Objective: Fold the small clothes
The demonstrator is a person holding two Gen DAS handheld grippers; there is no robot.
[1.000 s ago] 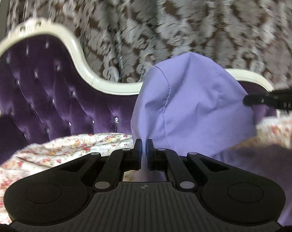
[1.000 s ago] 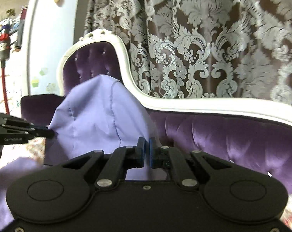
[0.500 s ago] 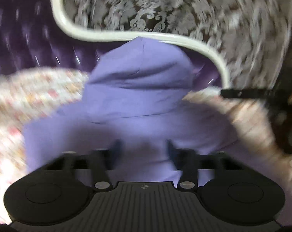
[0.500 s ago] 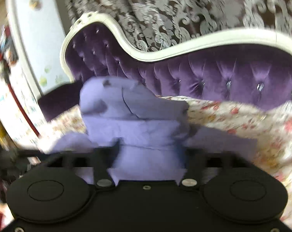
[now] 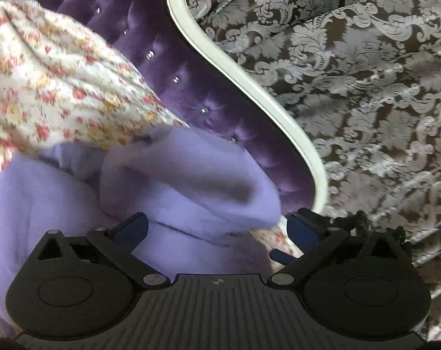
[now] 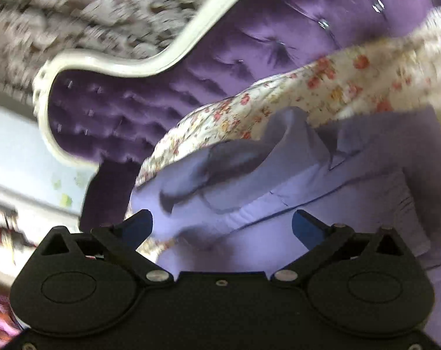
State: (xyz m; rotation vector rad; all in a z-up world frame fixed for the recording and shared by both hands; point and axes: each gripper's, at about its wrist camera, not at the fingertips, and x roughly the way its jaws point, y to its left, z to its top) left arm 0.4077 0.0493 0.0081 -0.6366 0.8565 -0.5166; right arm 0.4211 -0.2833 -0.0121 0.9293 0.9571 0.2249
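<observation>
Both views are tilted and partly smeared by motion. The lavender hooded garment [image 5: 173,192] lies loose and rumpled on the floral blanket [image 5: 54,87], which covers the seat of a purple tufted sofa [image 5: 173,67] with a cream curved frame [image 5: 249,87]; a brown-and-silver damask curtain [image 5: 351,73] hangs behind. In the left wrist view the left gripper [image 5: 217,227] has its jaws opening and spread wide, and no pad presses on cloth: the garment's hood bulges just ahead of and between the two blue-padded fingertips [image 5: 133,227], while the body of the garment spreads away below and toward the left edge of that view. A strip of floral blanket shows just inside the other fingertip. In the right wrist view the right gripper [image 6: 222,227] likewise has its jaws opening, wide apart and gripping nothing. There the garment [image 6: 293,180] lies directly ahead of and between its fingertips [image 6: 305,227], the hood opening showing as a dark hollow toward the left of that view, the ribbed hem or cuff toward the right. Whether either fingertip grazes the fabric cannot be determined.
</observation>
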